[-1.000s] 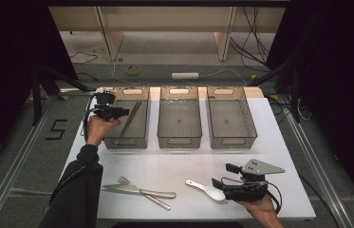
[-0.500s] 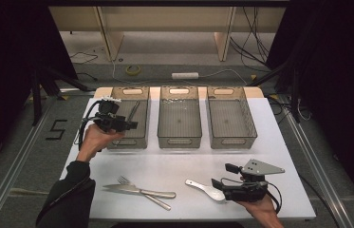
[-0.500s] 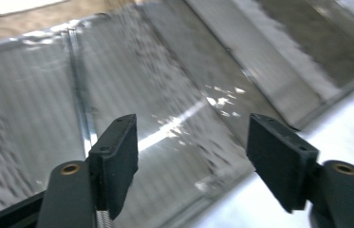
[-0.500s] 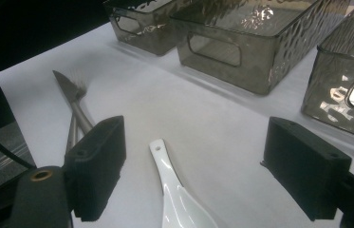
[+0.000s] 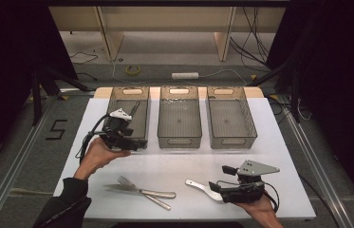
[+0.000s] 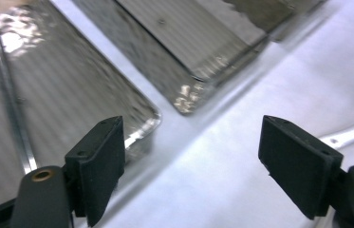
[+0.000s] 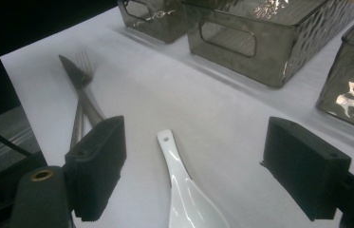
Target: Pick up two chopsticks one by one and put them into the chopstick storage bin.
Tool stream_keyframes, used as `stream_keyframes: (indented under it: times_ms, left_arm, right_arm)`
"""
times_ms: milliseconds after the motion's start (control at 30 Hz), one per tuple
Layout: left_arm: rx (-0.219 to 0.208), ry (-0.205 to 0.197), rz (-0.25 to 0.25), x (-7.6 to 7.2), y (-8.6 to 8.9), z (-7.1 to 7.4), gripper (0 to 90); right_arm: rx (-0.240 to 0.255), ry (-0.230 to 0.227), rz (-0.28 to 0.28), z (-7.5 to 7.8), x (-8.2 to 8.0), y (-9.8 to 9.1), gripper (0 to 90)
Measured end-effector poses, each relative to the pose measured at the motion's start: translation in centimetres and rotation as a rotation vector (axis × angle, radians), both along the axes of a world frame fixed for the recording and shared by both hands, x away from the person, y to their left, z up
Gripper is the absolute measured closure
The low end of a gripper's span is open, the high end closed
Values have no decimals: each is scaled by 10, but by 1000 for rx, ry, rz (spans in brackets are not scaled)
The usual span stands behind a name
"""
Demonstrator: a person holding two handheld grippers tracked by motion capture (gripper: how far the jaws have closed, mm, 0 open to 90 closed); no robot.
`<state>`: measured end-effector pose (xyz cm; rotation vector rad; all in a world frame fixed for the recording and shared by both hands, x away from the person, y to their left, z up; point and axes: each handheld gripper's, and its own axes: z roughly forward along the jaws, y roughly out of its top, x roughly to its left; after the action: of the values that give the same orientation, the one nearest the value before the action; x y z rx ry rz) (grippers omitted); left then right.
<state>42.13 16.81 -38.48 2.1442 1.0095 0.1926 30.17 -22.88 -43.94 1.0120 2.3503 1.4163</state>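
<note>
My left gripper hovers at the front edge of the left grey bin. Its jaws have just been opening and now stand wide apart with nothing between them. A thin metal utensil lies inside that bin. At the table's front right, my right gripper is open and points left. A white spoon lies on the table between its jaws, and the pads are clear of it. A fork and a knife lie crossed at the front.
Three grey bins stand in a row at the back of the white table. The middle bin and the right bin hold nothing visible. Cables and a roll of tape lie on the floor beyond.
My left gripper has drawn back from over the left bin toward the table's front, and its jaws have opened wide. The right gripper and the spoon have kept still.
</note>
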Motion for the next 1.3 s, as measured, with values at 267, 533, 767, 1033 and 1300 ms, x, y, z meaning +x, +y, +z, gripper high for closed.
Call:
stream_keyframes:
  times_ms: [267,533,767,1033,1300]
  left_arm:
    - [-13,-9,-32,-21,-2,-7,204]
    - [-97,-89,-8,-43,0,-17,201]
    - [-210,-127,38,-58,10,-22,201]
    - [-237,-151,35,-71,11,-27,197]
    - [-239,-150,34,-76,12,-29,171]
  right_arm:
    - [-22,15,27,-1,1,4,232]
    - [-67,29,50,-1,3,10,235]
    - [-113,31,63,0,6,16,235]
    - [-190,44,95,2,15,27,240]
    - [-276,56,128,0,23,40,241]
